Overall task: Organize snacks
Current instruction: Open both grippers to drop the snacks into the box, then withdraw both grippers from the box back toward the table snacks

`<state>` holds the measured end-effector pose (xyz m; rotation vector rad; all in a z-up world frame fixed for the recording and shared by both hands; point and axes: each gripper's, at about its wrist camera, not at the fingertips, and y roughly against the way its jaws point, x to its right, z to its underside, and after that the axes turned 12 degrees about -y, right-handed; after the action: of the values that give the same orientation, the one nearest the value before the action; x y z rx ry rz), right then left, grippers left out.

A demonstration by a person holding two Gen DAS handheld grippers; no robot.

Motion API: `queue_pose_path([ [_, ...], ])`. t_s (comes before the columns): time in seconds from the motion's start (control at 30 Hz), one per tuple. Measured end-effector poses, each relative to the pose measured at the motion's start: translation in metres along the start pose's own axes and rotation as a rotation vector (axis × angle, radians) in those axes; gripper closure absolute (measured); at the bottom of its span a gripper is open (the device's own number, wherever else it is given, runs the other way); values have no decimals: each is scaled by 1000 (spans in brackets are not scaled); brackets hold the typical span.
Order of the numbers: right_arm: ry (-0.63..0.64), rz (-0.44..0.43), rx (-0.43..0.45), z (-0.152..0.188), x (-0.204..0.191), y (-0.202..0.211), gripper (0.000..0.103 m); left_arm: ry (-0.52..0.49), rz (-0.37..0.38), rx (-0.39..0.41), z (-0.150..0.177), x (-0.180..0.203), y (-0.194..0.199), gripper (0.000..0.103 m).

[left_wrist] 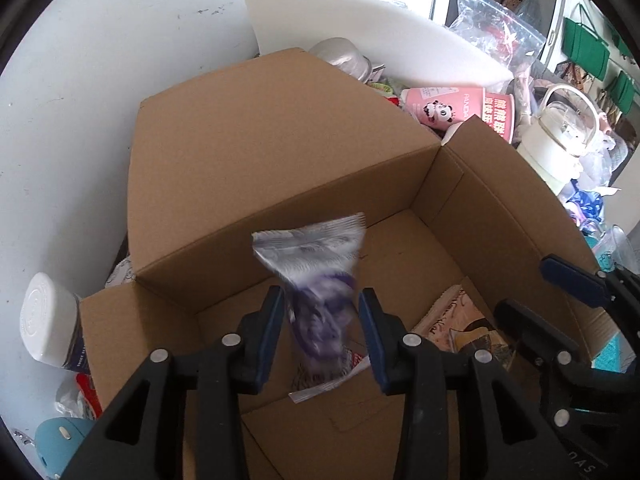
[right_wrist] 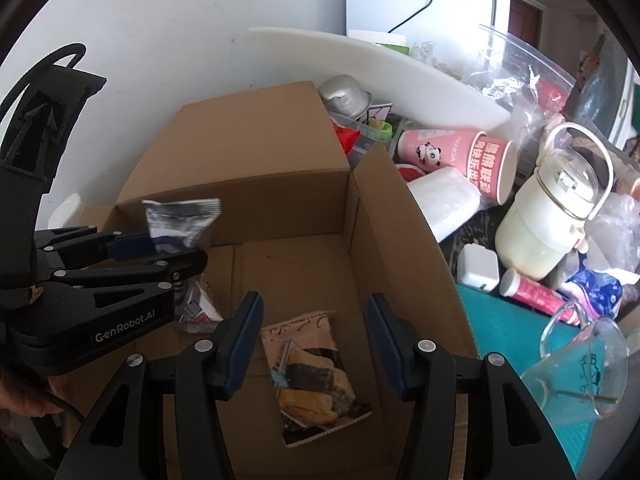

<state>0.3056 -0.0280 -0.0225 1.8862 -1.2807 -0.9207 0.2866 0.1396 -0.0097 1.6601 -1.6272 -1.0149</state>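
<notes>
Crowding the cardboard box [right_wrist: 380,216] on its right are a pink panda cup [right_wrist: 456,160] reading "PANDA", a cream kettle [right_wrist: 548,220], a glass jug [right_wrist: 580,364] and a pink tube [right_wrist: 536,292]; a white-capped bottle [left_wrist: 48,320] leans at its left. The left gripper [left_wrist: 322,320], marked "GenRobot.AI", tilts down into the box, its jaws parted around a blurred purple-and-white snack packet [left_wrist: 316,276]; whether the pads press it cannot be told. The right gripper [right_wrist: 314,340] hangs open and empty above a pastry packet [right_wrist: 316,376] lying on the box floor.
</notes>
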Motion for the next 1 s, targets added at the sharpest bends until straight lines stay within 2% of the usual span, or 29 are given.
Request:
queue_pose_path([
  [0.03,-3,7,1,0,0,1,49,2,-13,-3,0,0,0,63],
  [0.1,-7,16,5,-1,1,3,49,11,-15,-5,1,-1,0,53],
  [0.17,-5,20,12,-1,1,6,49,17,-14,2,2,-1,1,50],
  [0.53,-20,29,58,2,-1,27,49,3,11,58,6,7,24,50],
  [1.0,-70,46,157,15,12,102,49,-15,29,204,28,22,104,50],
])
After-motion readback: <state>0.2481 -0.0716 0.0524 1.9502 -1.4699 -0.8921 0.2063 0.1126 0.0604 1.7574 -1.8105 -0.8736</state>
